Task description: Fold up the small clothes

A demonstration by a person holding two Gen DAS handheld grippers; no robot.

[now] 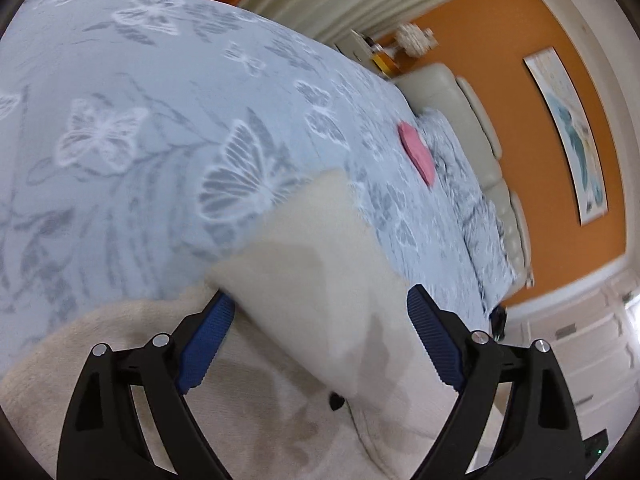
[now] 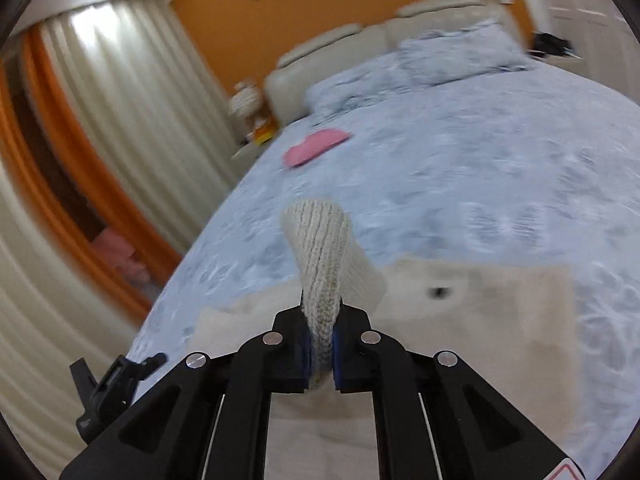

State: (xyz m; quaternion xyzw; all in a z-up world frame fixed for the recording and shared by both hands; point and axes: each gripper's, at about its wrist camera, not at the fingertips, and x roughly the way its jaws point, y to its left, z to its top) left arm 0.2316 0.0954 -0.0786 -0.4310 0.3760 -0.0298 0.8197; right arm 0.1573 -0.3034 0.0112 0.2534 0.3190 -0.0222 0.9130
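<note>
A cream knitted garment (image 1: pixel 304 280) lies on the blue butterfly bedspread (image 1: pixel 140 128). In the left wrist view my left gripper (image 1: pixel 320 320) is open, its blue pads (image 1: pixel 208 336) on either side of a raised fold of the cream cloth, just above the rest of the garment. In the right wrist view my right gripper (image 2: pixel 320 344) is shut on a ribbed cream sleeve or cuff (image 2: pixel 320 252) that sticks up between the fingers. The garment's flat body (image 2: pixel 480 312) spreads behind, with a dark button (image 2: pixel 440 292) on it.
A folded pink cloth (image 2: pixel 316 146) (image 1: pixel 418 152) lies farther up the bed near the pillows (image 2: pixel 452 56) and beige headboard (image 2: pixel 332 52). Curtains (image 2: pixel 120 112) and the bed's left edge lie to the left. The other gripper's black body (image 2: pixel 108 388) shows at lower left.
</note>
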